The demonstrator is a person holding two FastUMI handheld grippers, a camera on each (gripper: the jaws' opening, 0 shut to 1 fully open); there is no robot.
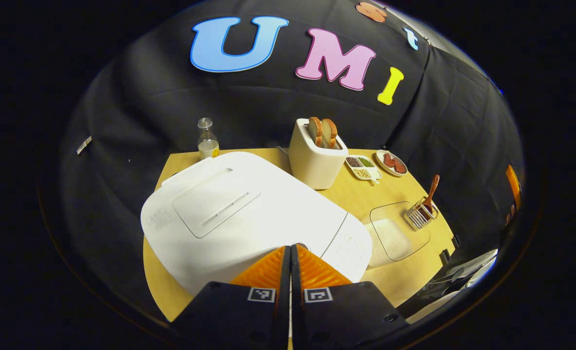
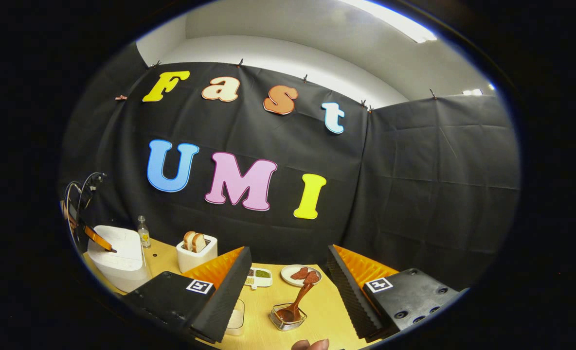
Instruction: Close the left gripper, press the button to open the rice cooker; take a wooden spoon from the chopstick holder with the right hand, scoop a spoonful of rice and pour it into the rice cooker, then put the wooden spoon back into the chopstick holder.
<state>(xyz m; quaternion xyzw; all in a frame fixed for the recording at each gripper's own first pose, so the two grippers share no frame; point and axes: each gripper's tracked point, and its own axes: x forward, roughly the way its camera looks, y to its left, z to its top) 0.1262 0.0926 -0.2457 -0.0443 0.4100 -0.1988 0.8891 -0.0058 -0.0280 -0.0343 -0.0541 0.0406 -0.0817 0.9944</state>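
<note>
Partly hidden behind the left hand-held gripper (image 1: 290, 253), whose fingers are pressed together, the rice cooker's button cannot be made out. Its white rice cooker (image 1: 249, 214) sits lid-down on the counter (image 1: 346, 194). Nearby, a wire chopstick holder (image 2: 288, 317) holds the brown wooden spoon (image 2: 300, 299) upright, leaning. Between the two, a clear rice container (image 1: 397, 233) holds white rice. Well above, the right hand-held gripper (image 2: 288, 277) has its fingers wide apart.

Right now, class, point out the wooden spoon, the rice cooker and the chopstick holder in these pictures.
wooden spoon (image 2: 301, 297): right gripper view, on the middle of its handle.
rice cooker (image 1: 278, 214): left gripper view, on the white closed lid.
chopstick holder (image 1: 418, 216): left gripper view, on its wire side.
</note>
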